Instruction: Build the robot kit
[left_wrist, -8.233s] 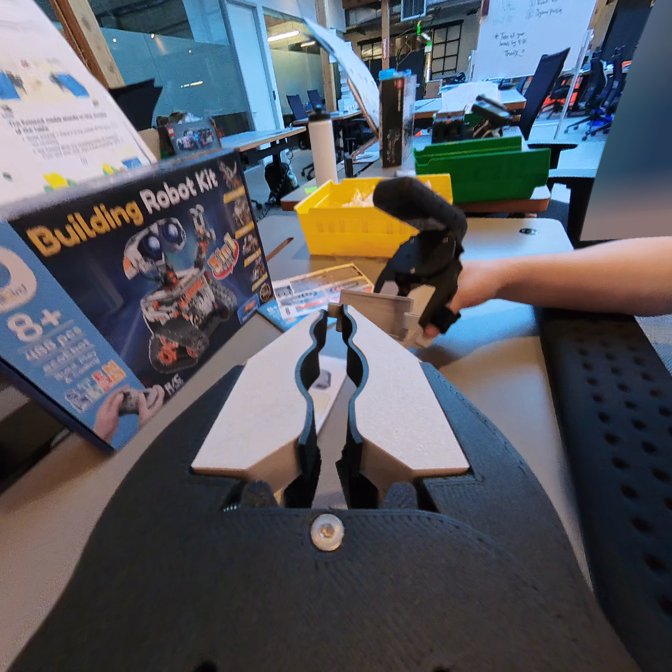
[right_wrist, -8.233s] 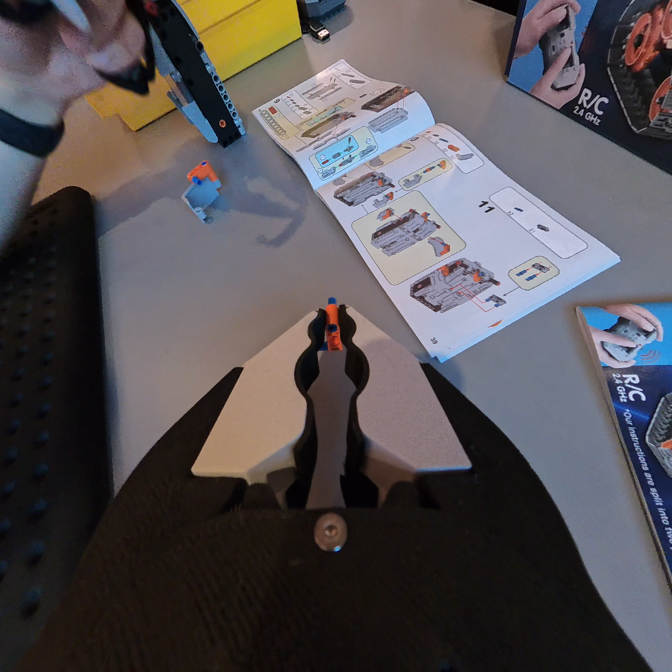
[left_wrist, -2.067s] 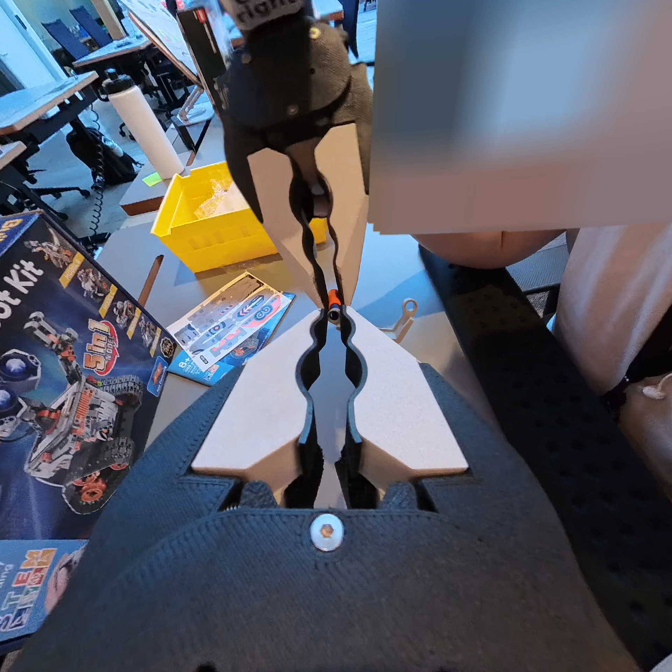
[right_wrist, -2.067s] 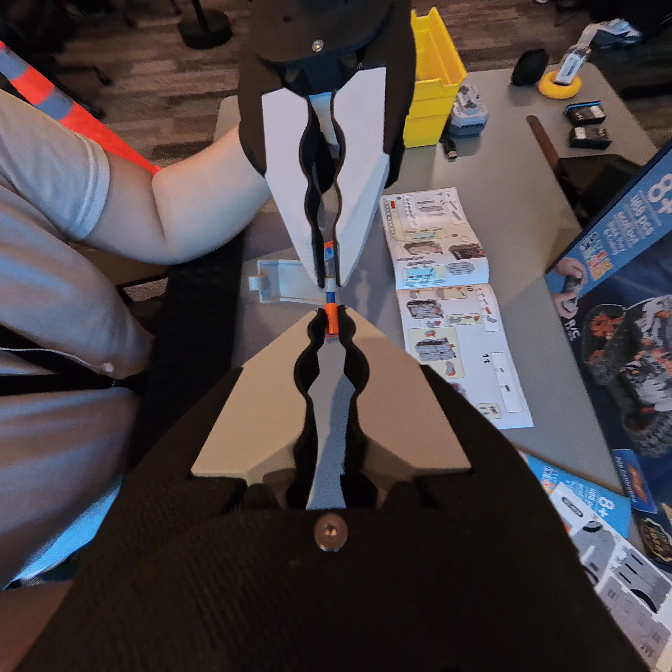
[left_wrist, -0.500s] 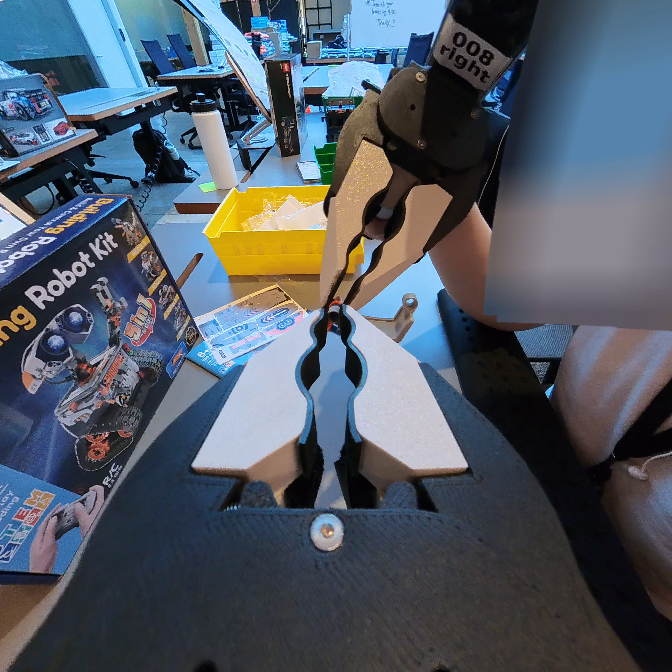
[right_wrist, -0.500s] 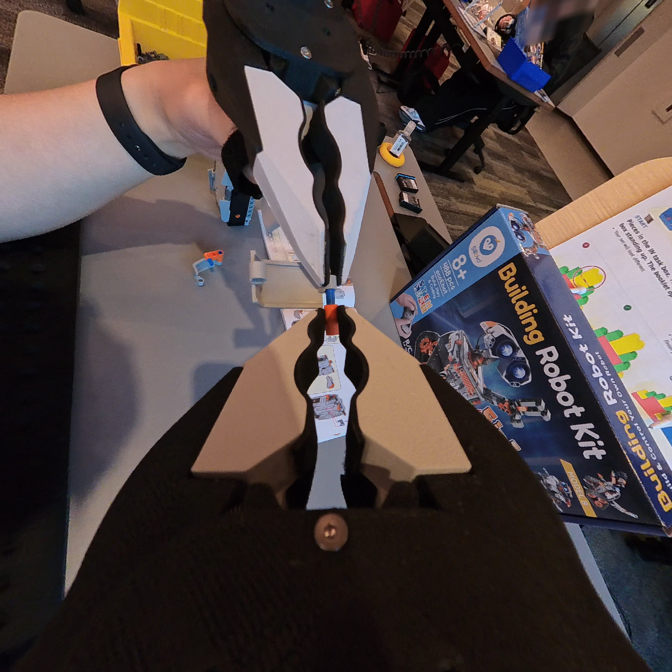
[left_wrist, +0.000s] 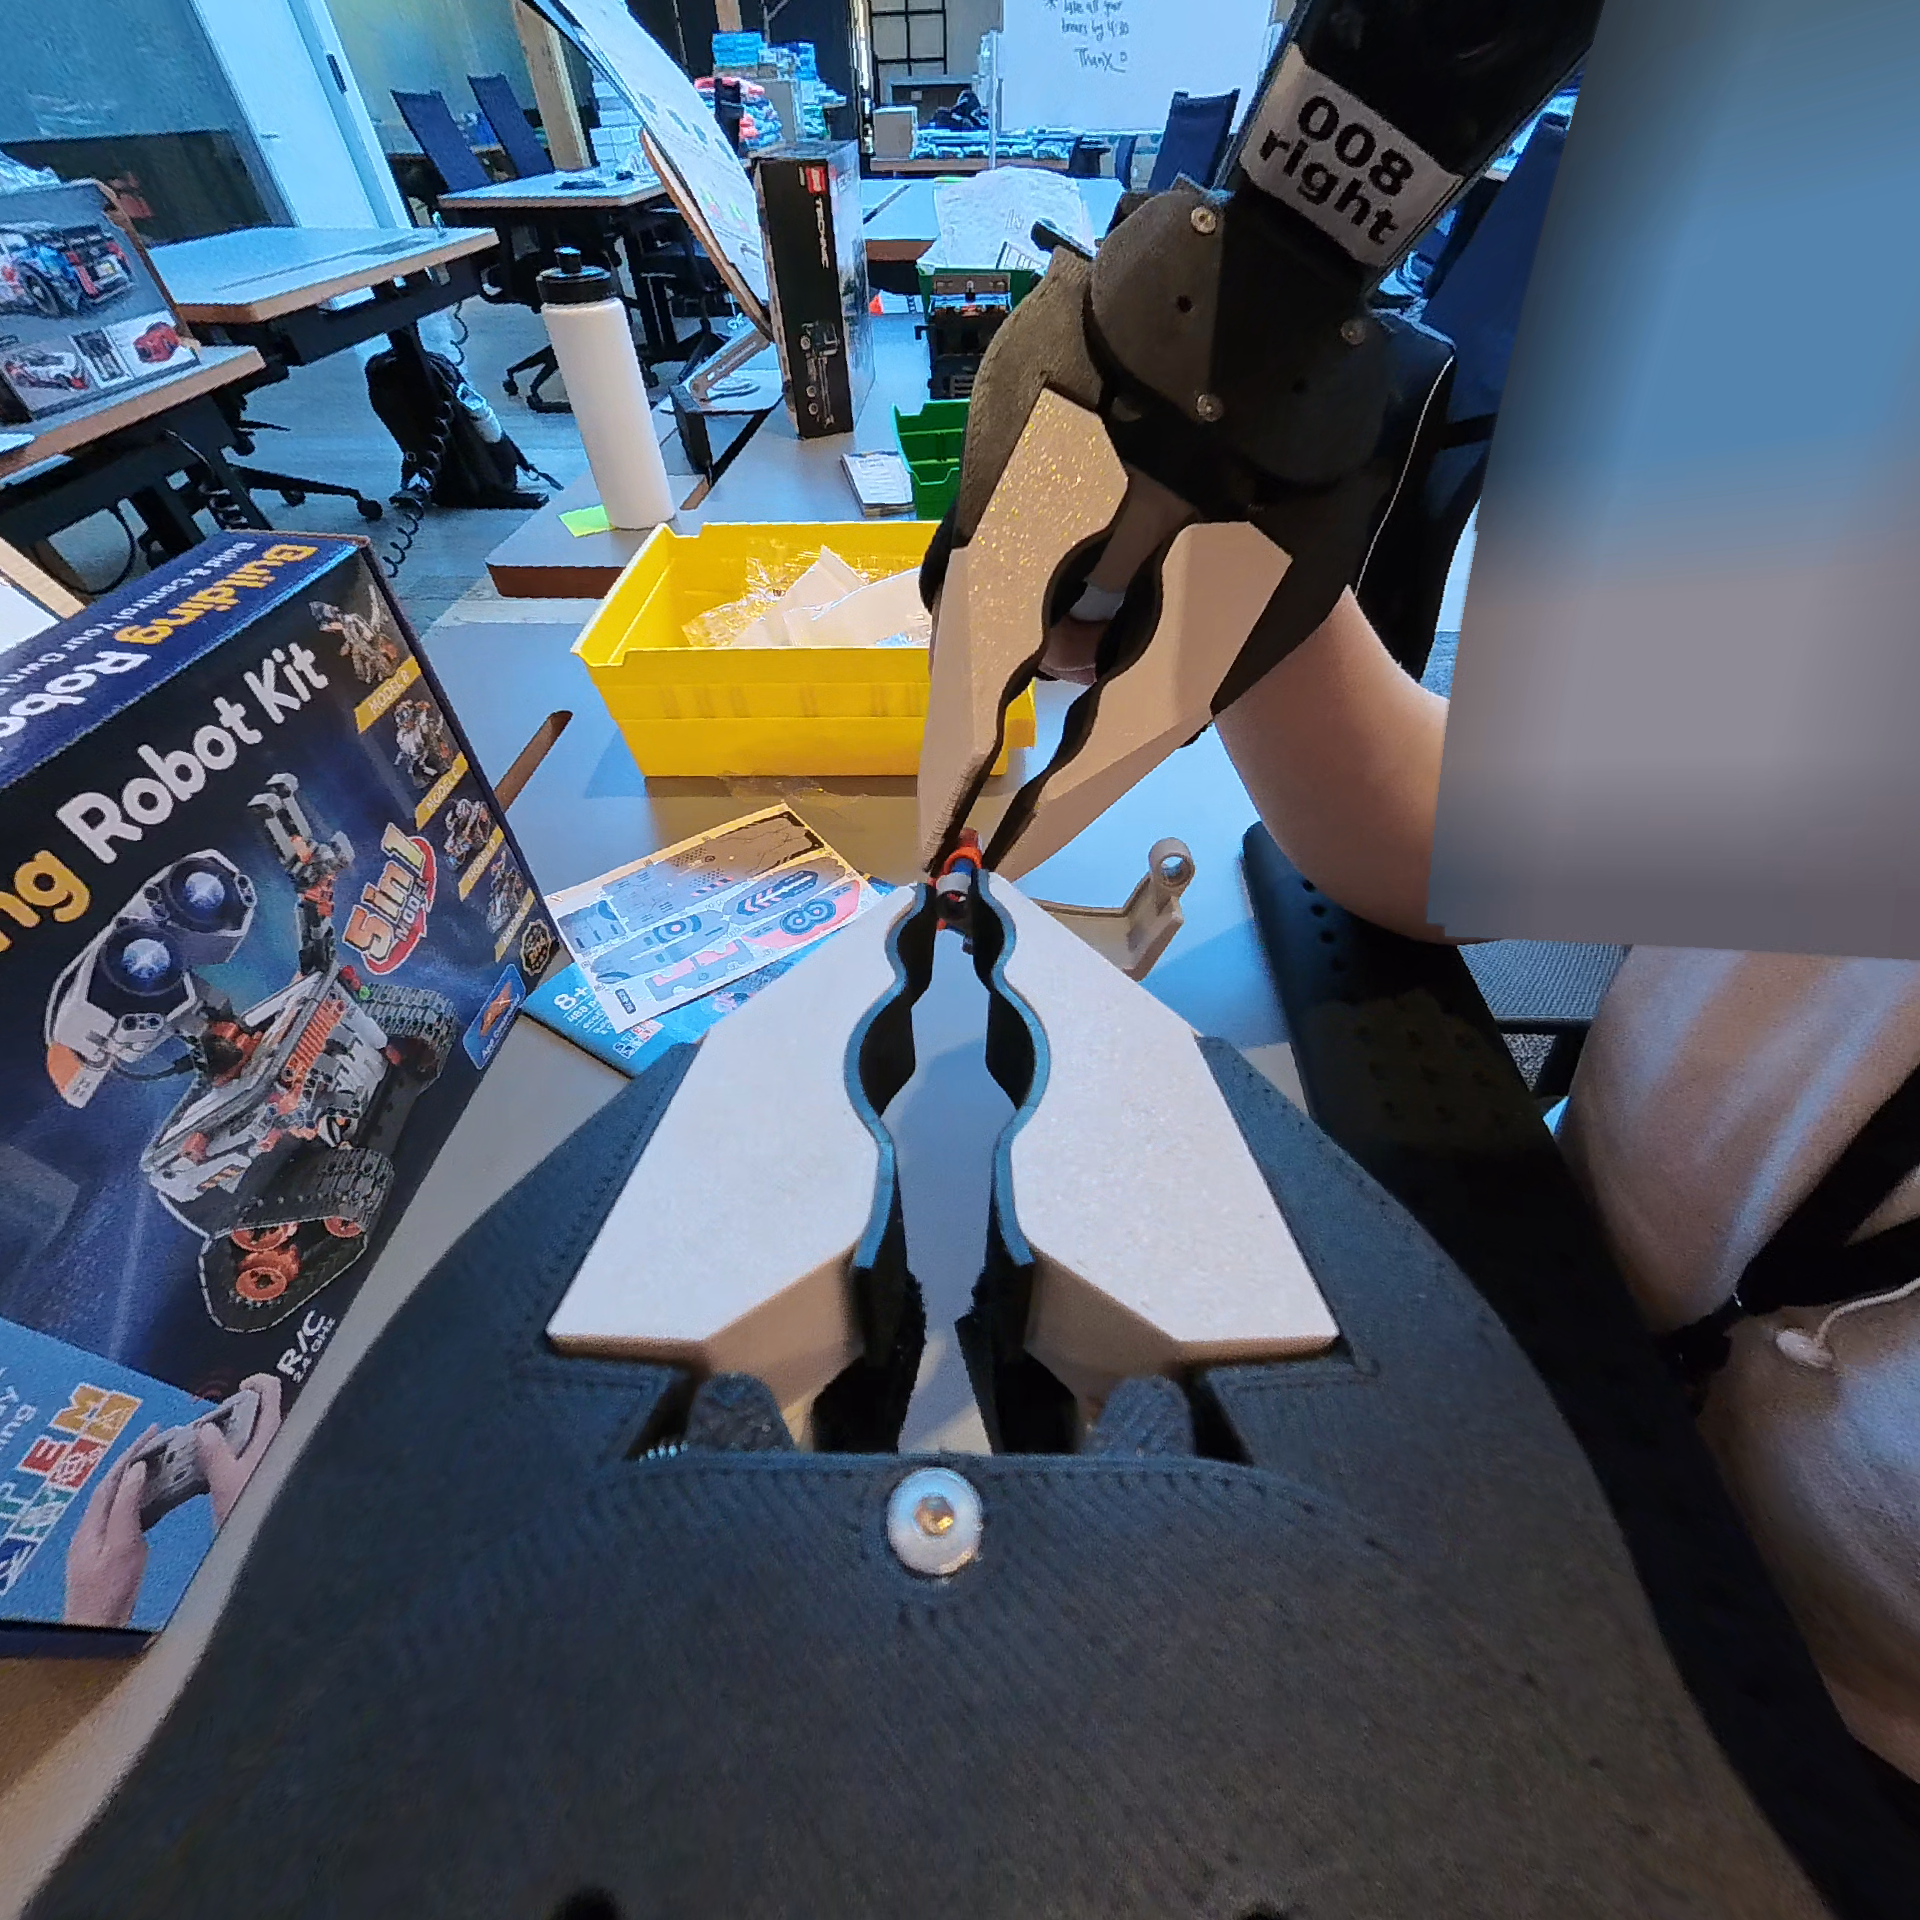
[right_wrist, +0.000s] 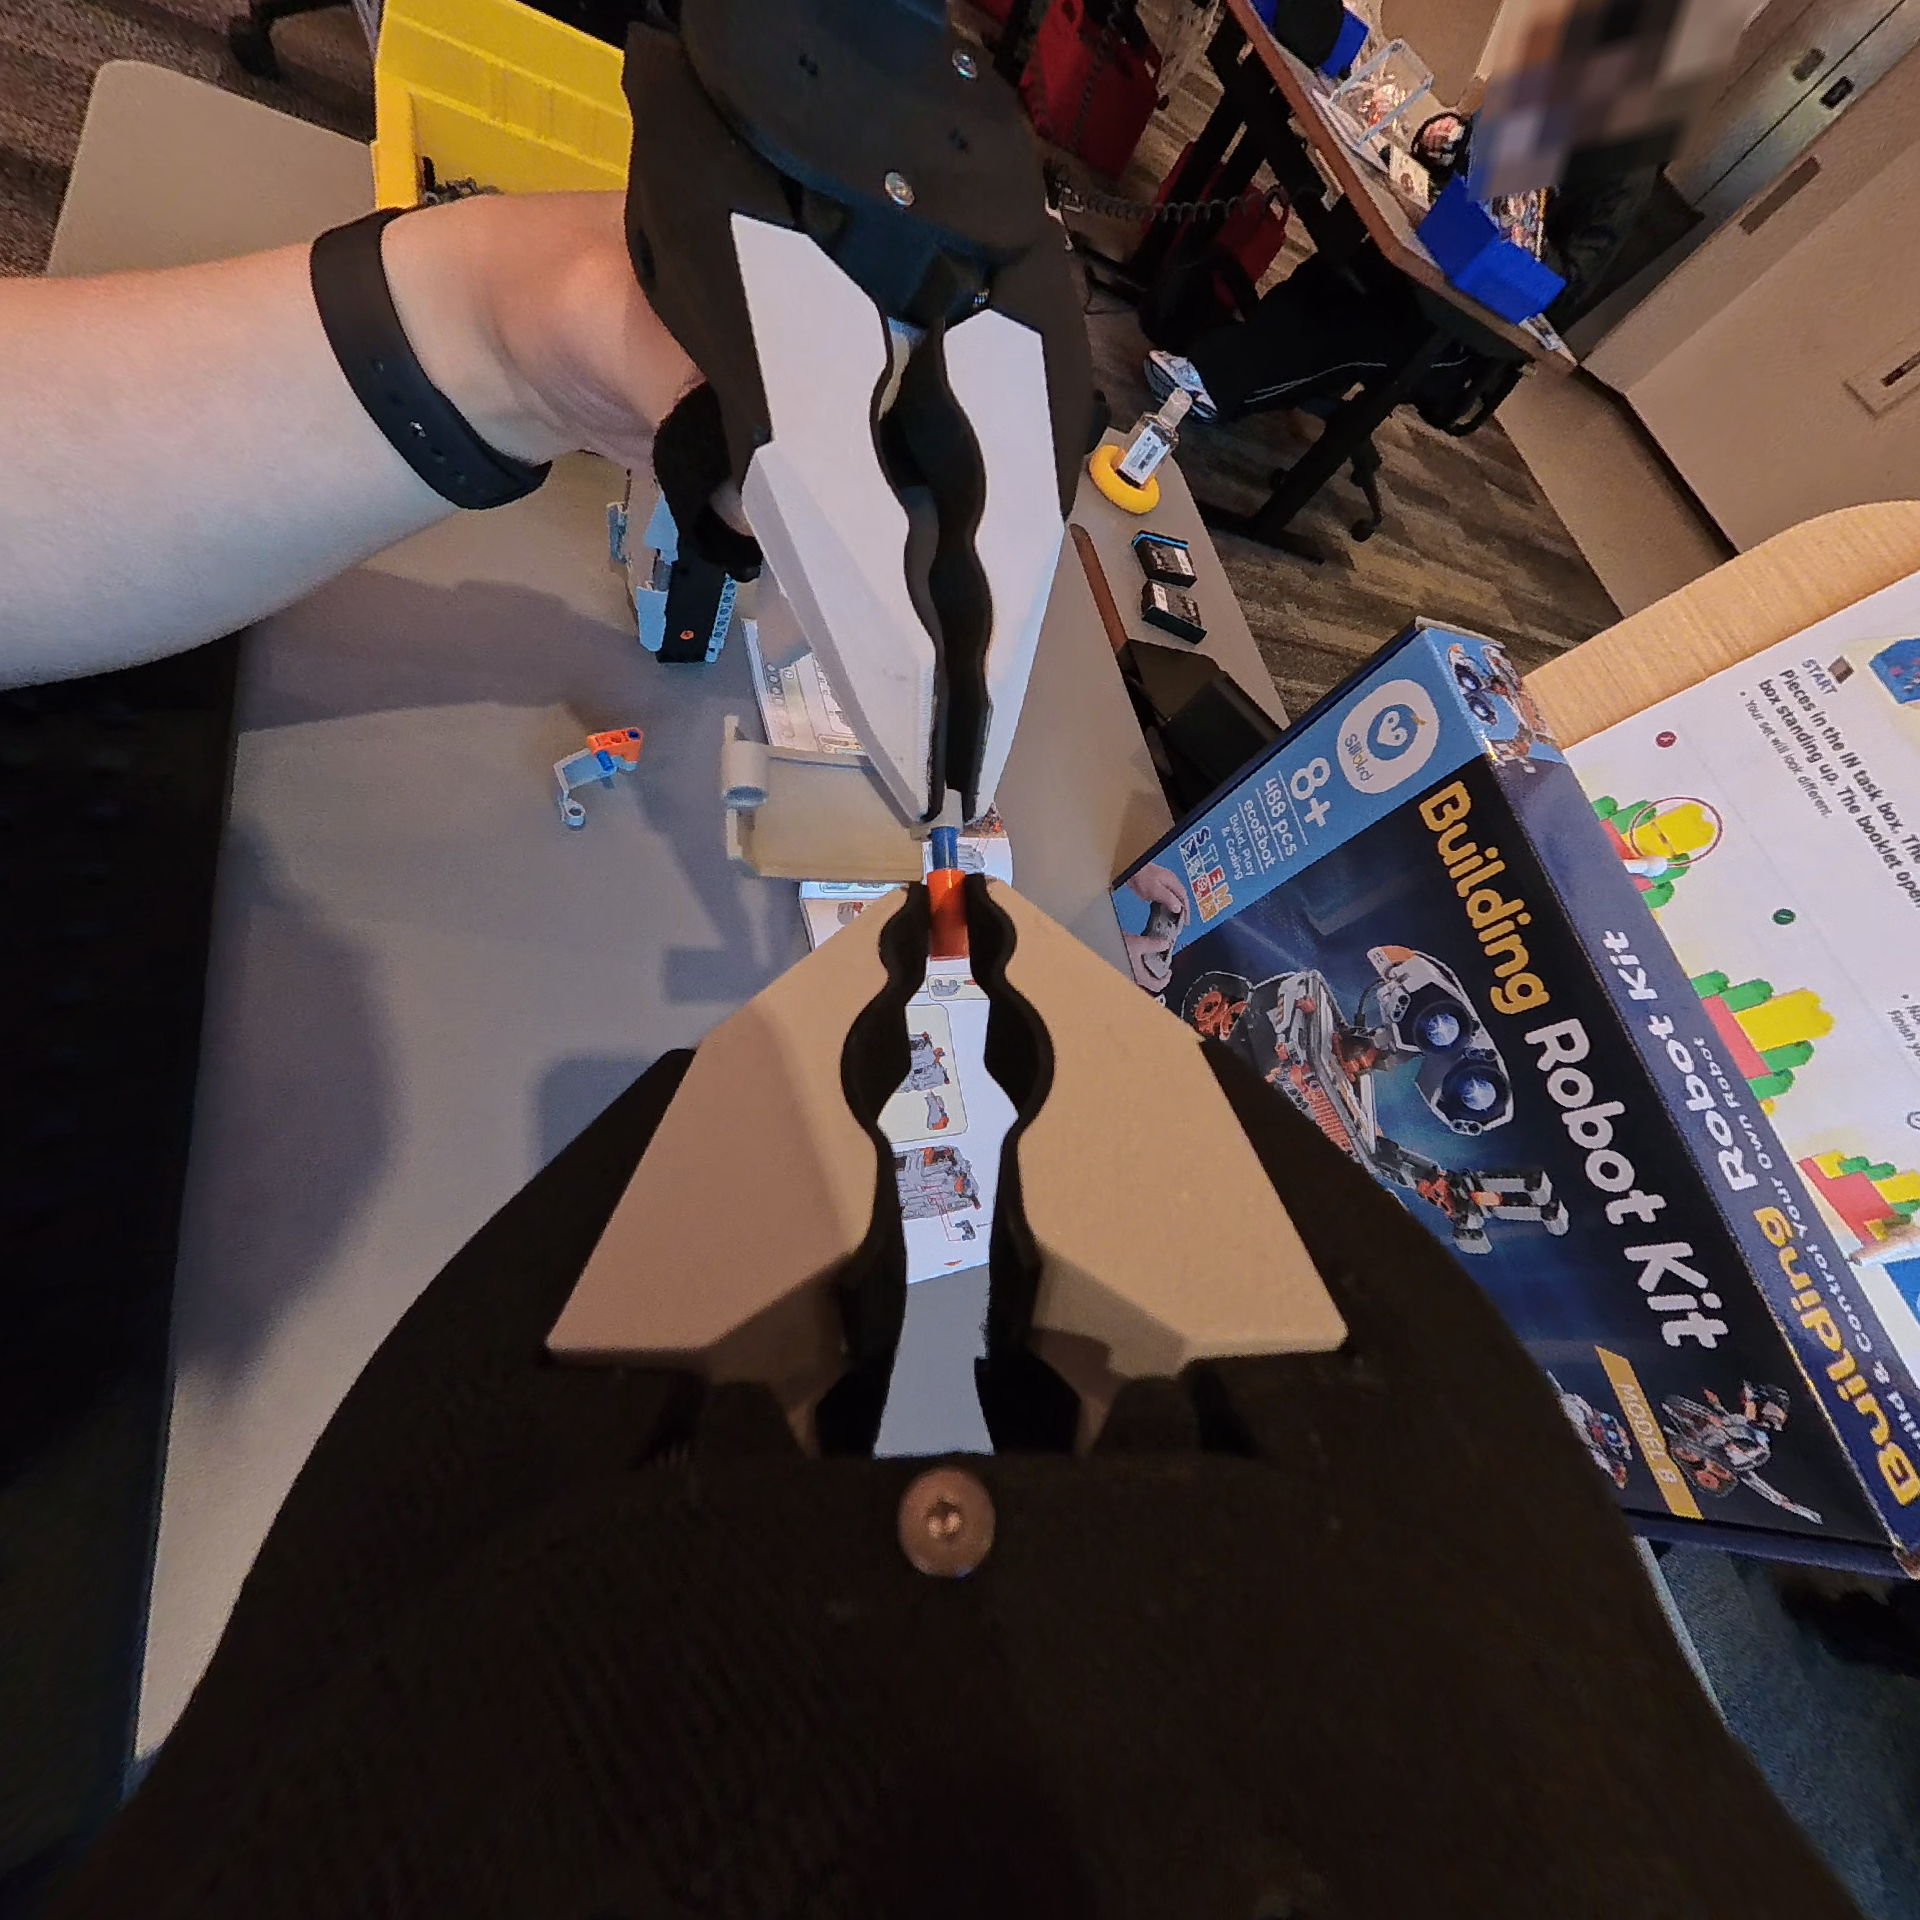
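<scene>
Orange piece (right_wrist: 945, 914) pinched in right claw (right_wrist: 945, 891) tips, left claw (right_wrist: 940, 808) tips gripping its far end

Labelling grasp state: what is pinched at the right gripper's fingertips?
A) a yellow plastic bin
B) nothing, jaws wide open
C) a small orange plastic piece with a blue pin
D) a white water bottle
C: the right gripper is shut on the small orange plastic piece with a blue pin, tip to tip with the left gripper.

The grey tabletop (left_wrist: 582, 748) stood in an open office. Behind it were wood-edged desks (left_wrist: 312, 260), blue office chairs (left_wrist: 436, 125), a whiteboard (left_wrist: 1122, 52) and glass partitions (left_wrist: 125, 94). The floor (right_wrist: 1455, 499) was dark and wood-patterned. Cool daylight filled the far room.
</scene>
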